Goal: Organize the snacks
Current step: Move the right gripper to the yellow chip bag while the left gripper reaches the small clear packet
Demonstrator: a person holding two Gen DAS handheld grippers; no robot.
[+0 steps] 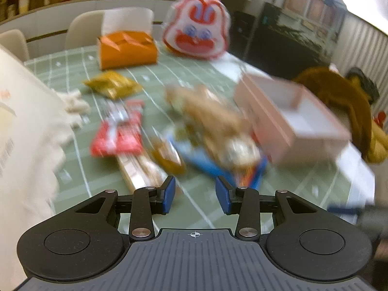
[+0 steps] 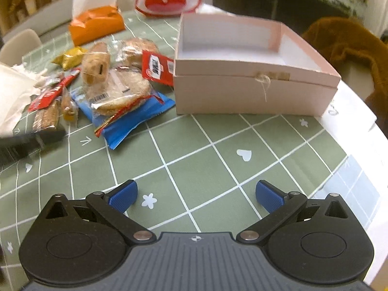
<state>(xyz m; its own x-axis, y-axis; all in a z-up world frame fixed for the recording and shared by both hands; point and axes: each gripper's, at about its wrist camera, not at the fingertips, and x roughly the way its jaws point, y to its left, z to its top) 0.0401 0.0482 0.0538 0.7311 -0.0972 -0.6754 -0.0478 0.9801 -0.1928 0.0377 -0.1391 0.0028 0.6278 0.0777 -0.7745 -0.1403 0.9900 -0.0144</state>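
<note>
While both the left claw and right claw gape empty, snack labels blur unreadable.

My left gripper hangs with its blue pads parted and nothing between them, over the near edge of the green checked tablecloth. Ahead lies a blurred heap of snack packets, the pink box touching its right side.
</note>
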